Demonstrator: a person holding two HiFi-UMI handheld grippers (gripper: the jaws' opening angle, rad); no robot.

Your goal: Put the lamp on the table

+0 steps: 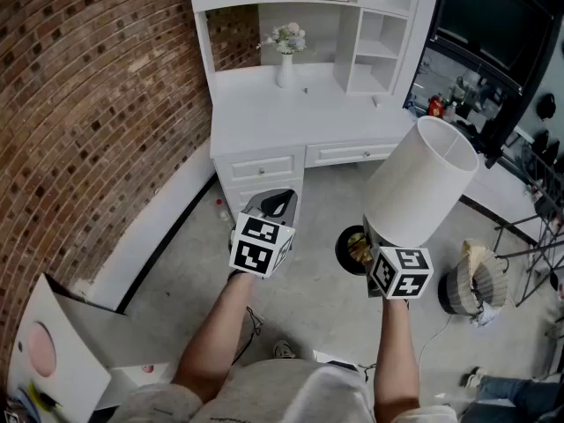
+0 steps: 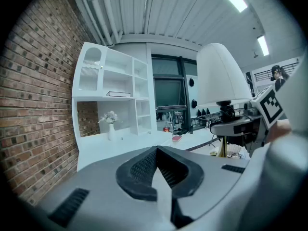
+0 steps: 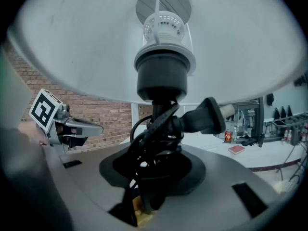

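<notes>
Clamping the lamp (image 1: 421, 181) by its cord-wrapped stem, the right gripper (image 3: 153, 177) held it tilted in mid-air, short of the white desk (image 1: 291, 113); the left gripper (image 2: 159, 170) stood closed, empty.

No text can be read (neither labels nor numbers).

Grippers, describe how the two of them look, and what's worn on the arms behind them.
Both the left gripper and the right gripper have smooth grey bodies with black textured pads lining the jaws. Each carries a white cube printed with black square markers. The forearms are bare, and a light grey top shows below them.
</notes>
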